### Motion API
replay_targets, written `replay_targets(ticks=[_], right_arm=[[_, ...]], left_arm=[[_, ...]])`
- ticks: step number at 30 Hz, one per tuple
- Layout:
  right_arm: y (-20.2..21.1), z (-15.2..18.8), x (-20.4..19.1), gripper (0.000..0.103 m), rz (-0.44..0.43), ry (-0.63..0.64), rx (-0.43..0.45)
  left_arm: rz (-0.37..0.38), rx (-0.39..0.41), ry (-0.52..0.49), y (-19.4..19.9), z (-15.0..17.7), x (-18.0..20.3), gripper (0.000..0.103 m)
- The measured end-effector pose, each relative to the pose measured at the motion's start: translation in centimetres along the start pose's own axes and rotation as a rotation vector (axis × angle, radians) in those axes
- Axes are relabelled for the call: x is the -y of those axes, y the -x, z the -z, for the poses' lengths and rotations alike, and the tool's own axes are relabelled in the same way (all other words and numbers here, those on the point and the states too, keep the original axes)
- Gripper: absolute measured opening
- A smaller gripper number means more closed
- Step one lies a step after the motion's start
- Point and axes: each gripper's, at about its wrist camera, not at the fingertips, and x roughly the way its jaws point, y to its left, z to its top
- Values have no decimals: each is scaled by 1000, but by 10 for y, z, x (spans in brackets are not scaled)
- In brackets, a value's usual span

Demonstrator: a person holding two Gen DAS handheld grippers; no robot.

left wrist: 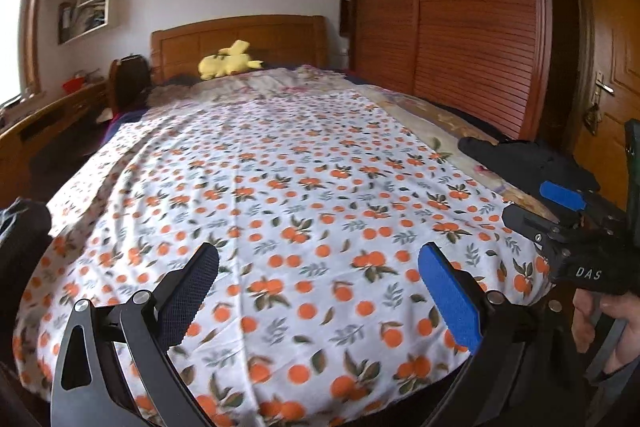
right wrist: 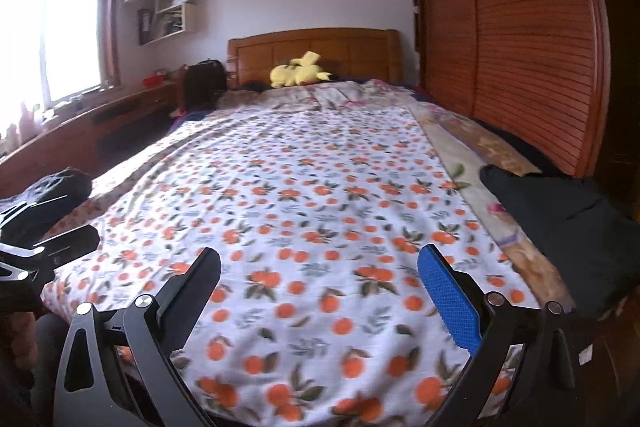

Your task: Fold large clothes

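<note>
left gripper [left wrist: 318, 267] held spread wide above orange-print sheet [left wrist: 288, 195], right gripper [right wrist: 320, 269] likewise spread, nothing pinched, black garment [right wrist: 560, 223] laid at bed's right edge

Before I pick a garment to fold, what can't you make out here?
- Dark garment, right wrist view: shape unclear, cut off at the right edge.
- Dark item at the bed's left edge: partly hidden by the left claw.
- Near edge of the orange-print sheet: hidden by claw frames in both views.
</note>
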Motion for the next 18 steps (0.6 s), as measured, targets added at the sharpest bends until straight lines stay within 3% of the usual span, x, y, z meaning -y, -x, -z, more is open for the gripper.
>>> replay_targets(ticks=[18], right_arm=[[38,-22,-68,95,-96,48,79]], left_arm=[[-156,105,110,95,-4,-57,100]])
